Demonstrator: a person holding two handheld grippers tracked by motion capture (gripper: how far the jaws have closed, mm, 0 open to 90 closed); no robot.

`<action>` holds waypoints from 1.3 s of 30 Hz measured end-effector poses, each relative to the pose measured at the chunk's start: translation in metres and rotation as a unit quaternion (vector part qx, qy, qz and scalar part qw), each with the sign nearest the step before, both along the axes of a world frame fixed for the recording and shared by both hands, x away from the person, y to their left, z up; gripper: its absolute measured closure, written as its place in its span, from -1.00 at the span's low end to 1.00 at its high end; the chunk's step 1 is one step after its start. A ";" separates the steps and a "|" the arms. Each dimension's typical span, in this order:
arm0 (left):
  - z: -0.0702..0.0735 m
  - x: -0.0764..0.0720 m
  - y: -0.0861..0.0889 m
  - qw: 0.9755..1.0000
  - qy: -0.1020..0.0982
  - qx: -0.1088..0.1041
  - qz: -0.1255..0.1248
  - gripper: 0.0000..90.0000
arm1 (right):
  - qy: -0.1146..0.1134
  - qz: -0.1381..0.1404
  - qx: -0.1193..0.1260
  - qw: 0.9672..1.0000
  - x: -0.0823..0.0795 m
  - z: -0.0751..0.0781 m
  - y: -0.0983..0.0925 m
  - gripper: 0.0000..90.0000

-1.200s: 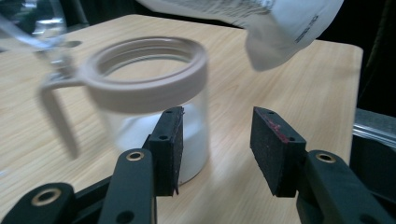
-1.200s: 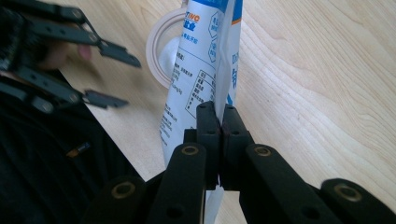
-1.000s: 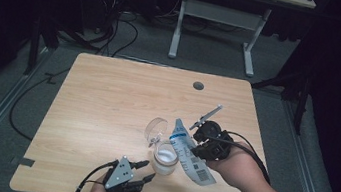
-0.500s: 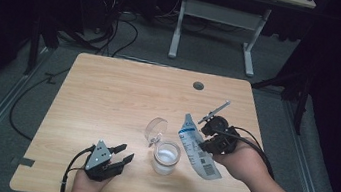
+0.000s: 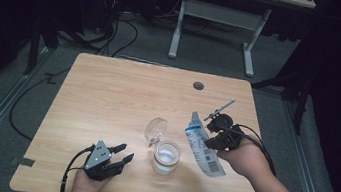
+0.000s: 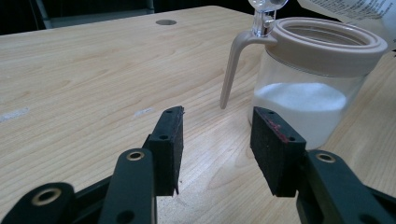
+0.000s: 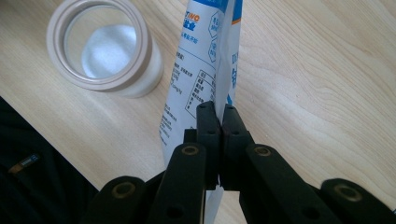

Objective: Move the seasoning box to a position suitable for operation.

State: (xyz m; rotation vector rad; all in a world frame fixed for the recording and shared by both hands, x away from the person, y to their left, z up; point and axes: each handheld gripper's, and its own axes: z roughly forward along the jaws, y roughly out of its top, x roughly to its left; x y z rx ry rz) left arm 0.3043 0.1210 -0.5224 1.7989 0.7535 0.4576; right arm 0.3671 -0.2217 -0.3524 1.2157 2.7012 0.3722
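Observation:
A clear jar (image 5: pixel 166 157) with a beige rim and white powder inside stands on the wooden table (image 5: pixel 107 97), its hinged lid (image 5: pixel 156 128) flipped up behind it. My right gripper (image 5: pixel 214 132) is shut on a white and blue printed pouch (image 5: pixel 202 143), held above the table just right of the jar. In the right gripper view the pouch (image 7: pixel 205 60) is pinched between the closed jaws of my right gripper (image 7: pixel 217 112), beside the jar's mouth (image 7: pixel 105 46). My left gripper (image 5: pixel 121 152) is open and holds nothing, left of the jar. Its jaws frame bare wood in front of the jar (image 6: pixel 313 93).
A round cable hole (image 5: pixel 198 86) sits near the table's far edge. Cables trail from both grippers off the near edge. Beyond the table are a white desk frame (image 5: pixel 218 27) and floor cables.
My left gripper moved left along the near edge, away from the jar. My right gripper shifted right and slightly away with the pouch still in it.

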 end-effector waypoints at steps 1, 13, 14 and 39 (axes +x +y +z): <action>0.000 0.000 0.000 1.000 0.000 0.001 -0.002 0.21 | 0.002 -0.004 0.001 1.000 0.001 -0.001 -0.001 0.98; 0.001 -0.001 0.000 1.000 -0.001 -0.005 -0.003 0.21 | 0.004 -0.029 -0.009 1.000 0.014 -0.010 -0.015 0.98; 0.001 -0.001 0.000 1.000 -0.001 -0.005 -0.003 0.21 | 0.002 -0.031 -0.011 0.999 0.016 -0.010 -0.017 0.98; 0.000 0.000 0.000 1.000 0.003 -0.003 -0.003 0.20 | -0.008 -0.093 -0.032 0.995 0.045 -0.043 -0.036 0.99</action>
